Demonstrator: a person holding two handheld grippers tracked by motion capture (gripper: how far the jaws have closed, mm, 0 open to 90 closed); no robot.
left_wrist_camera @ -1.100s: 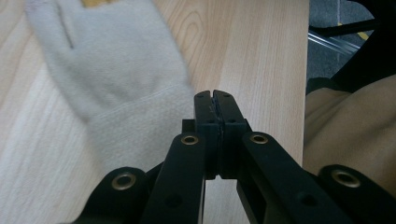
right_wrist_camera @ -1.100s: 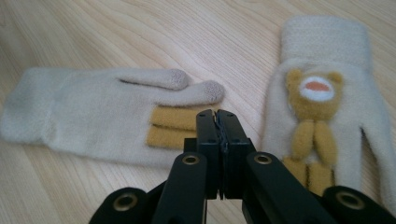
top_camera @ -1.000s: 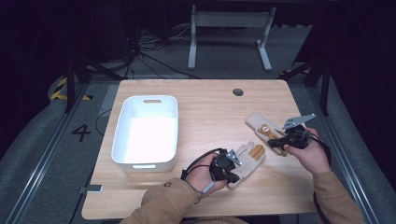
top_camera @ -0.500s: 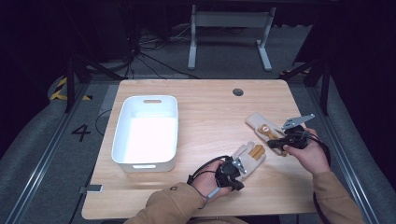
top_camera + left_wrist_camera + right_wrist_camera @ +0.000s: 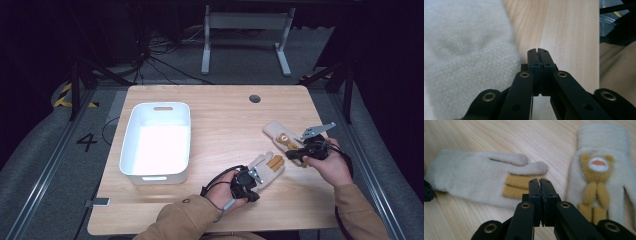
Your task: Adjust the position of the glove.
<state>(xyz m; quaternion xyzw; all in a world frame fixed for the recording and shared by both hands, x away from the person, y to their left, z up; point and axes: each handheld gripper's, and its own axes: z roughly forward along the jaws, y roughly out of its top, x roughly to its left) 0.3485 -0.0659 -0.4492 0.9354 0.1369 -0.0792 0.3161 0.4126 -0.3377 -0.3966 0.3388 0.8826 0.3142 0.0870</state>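
Two beige knit gloves lie on the wooden table (image 5: 220,120). The plain one (image 5: 268,167) (image 5: 474,176) has tan finger patches; the other (image 5: 278,134) (image 5: 601,167) bears a brown bear figure. My right gripper (image 5: 291,156) (image 5: 540,181) hovers low over the wood between them, its jaws pressed together with nothing in them. My left gripper (image 5: 252,192) (image 5: 539,51) sits beside the cuff end of the plain glove (image 5: 461,55), jaws together and empty, pointing along the wood near the table's front edge.
A white plastic bin (image 5: 156,142) with nothing in it stands on the left half of the table. A round cable hole (image 5: 255,98) lies at the back. A desk frame (image 5: 245,35) and cables sit on the floor beyond.
The left hand and forearm have shifted slightly beside the plain glove. The right hand has held still. Both gloves lie where they were.
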